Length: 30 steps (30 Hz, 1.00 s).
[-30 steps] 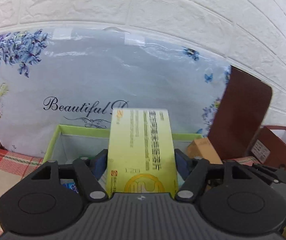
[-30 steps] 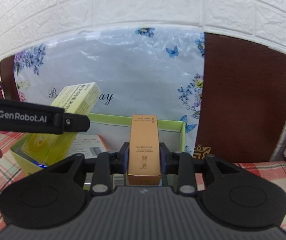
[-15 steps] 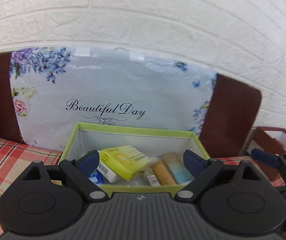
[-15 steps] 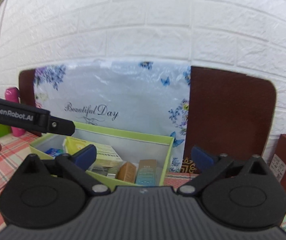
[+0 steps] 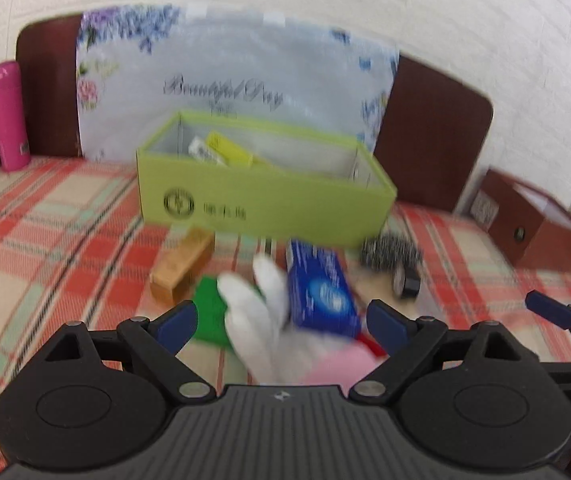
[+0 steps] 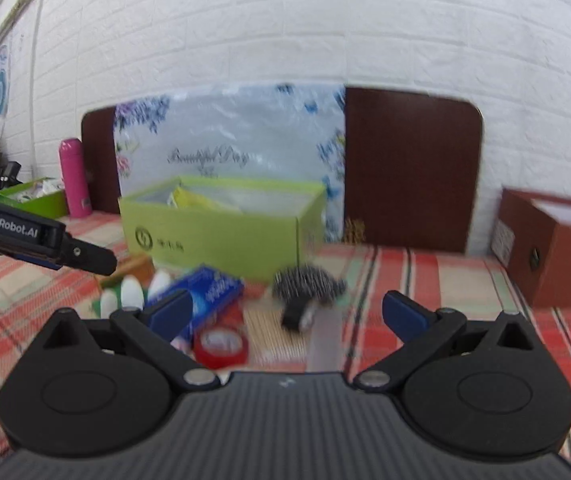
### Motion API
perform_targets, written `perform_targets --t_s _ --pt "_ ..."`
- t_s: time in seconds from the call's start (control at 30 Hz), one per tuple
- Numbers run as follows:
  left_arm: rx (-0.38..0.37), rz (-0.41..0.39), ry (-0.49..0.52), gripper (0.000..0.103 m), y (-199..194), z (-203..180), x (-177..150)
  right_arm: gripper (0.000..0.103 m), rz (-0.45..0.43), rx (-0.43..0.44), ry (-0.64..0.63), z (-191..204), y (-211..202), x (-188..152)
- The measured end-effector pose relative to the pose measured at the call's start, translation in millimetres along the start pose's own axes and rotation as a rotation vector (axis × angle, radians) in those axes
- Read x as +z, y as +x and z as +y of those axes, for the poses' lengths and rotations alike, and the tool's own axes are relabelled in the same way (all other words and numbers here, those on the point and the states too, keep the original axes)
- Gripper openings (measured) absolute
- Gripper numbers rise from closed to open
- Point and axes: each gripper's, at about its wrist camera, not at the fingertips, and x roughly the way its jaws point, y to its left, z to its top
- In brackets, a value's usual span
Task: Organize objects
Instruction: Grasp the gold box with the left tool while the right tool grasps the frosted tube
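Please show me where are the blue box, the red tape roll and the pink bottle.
blue box point(image 5: 323, 292), left wrist view, on its top face.
red tape roll point(image 6: 221, 346), right wrist view, on its upper rim.
pink bottle point(image 5: 7, 116), left wrist view, on its body.

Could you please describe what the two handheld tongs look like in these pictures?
Both tongs are black plastic. The left tongs and right tongs each have a ribbed grey-black body, two round discs with angled linkage arms, silver pivot pins, and blue pads at the tips. White GenRobot.AI lettering marks the left one's side.
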Motion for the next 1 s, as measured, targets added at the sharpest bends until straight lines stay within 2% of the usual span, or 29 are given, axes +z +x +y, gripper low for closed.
perform_targets --t_s 0.13,0.23,0.33,0.37,0.5,0.6,0.63,0.67,0.73,0.83,1.0 --pt "0.053 0.062 0.023 0.094 12 1 -15 0.103 0.088 0.012 0.113 -11 -4 -33" --pt "0.083 0.064 0.016 0.094 11 10 -16 0.103 0.151 0.013 0.19 -20 1 -43" --pt "0.113 0.049 0.011 0.094 8 21 -12 0.103 0.149 -0.028 0.165 -20 8 -38" --pt "0.126 0.04 0.013 0.094 8 25 -11 0.1 0.156 -0.045 0.135 -18 15 -34" --pt "0.161 0.016 0.008 0.094 12 48 -6 0.075 0.209 -0.097 0.061 -9 48 -30" --pt "0.139 0.018 -0.014 0.094 15 65 -3 0.041 0.27 -0.125 0.062 -5 64 -34" --pt "0.125 0.014 -0.014 0.094 15 69 -1 0.037 0.264 -0.147 0.061 -2 62 -34" --pt "0.113 0.007 -0.009 0.094 15 71 -1 0.027 0.267 -0.157 0.07 0 60 -33" --pt "0.103 0.004 0.001 0.094 17 75 2 0.027 0.266 -0.152 0.113 3 52 -32" --pt "0.054 0.005 -0.004 0.094 20 82 9 0.027 0.261 -0.178 0.103 18 35 -31" --pt "0.021 -0.004 -0.017 0.092 33 87 27 0.027 0.264 -0.146 0.1 44 3 -32"
